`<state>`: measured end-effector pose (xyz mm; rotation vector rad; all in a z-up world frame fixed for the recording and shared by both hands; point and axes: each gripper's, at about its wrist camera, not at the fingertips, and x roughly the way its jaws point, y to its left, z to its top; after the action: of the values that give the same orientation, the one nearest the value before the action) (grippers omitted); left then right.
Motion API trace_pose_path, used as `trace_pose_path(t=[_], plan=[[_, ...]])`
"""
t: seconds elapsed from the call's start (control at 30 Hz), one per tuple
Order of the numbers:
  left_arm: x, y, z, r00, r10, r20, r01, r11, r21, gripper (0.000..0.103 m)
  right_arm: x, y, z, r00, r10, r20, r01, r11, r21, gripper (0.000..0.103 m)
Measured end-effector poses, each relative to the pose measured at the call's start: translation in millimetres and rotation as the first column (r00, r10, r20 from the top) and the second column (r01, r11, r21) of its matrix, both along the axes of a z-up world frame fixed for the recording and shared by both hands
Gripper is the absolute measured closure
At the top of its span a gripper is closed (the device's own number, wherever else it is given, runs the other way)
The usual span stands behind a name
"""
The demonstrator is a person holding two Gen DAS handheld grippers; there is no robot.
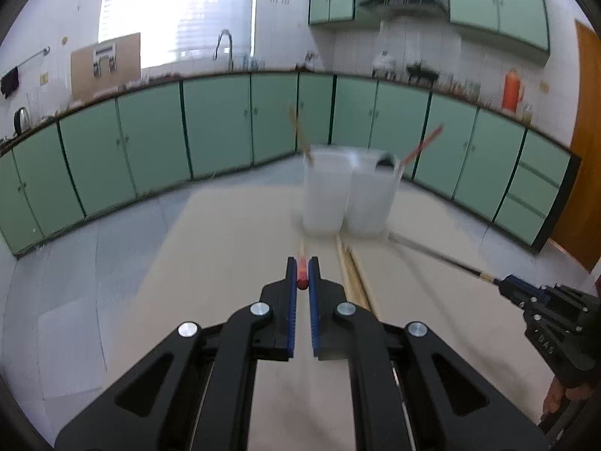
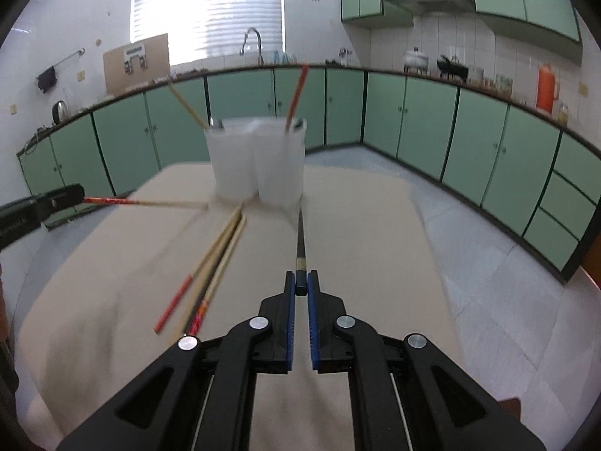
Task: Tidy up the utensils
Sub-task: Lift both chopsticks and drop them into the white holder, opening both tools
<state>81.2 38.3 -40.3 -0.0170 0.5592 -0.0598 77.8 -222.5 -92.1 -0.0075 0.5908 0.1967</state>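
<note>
The left gripper point(image 1: 302, 276) is clamped on the red end of a chopstick point(image 1: 302, 263), its length pointing straight ahead toward two white cups point(image 1: 347, 191) on the cloth-covered table point(image 1: 225, 244). The right gripper point(image 2: 301, 283) pinches a dark chopstick point(image 2: 300, 240) by its end, also aimed at the cups. Three loose chopsticks point(image 2: 218, 255) lie diagonally between them.

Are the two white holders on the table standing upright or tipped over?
Upright. In the right wrist view both white holders stand side by side on the table, open tops up, with a chopstick leaning out of one.
</note>
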Motion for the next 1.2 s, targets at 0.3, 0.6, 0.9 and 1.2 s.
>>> trace_pose_path(t=[0.3, 0.6, 0.9, 1.2], plan=[[18.8, -16.0, 42.5, 0.994, -0.029, 0.108, 0.035, 0.998, -0.056, 0.098, 27.8, -15.8, 68.5, 0.996, 0.018, 0.089, -0.028, 0.994, 0.108, 0.097], [33.6, -20.4, 67.9, 0.987, -0.071, 0.143, 0.084, 0.992, -0.091, 0.098, 58.3, -14.7, 107.0, 0.988, 0.118, 0.096, -0.128, 0.986, 0.11, 0.097], [47.1, -20.8, 105.0, 0.971, -0.095, 0.221, 0.12, 0.988, -0.102, 0.098, 73.6, -6.0, 152.1, 0.966, 0.219, 0.14, -0.239, 0.959, 0.152, 0.097], [90.0, -38.9, 168.1, 0.924, -0.093, 0.371, 0.126, 0.99, -0.066, 0.098, 130.8, 16.7, 231.5, 0.932, 0.2, 0.302, -0.242, 0.965, 0.106, 0.097]])
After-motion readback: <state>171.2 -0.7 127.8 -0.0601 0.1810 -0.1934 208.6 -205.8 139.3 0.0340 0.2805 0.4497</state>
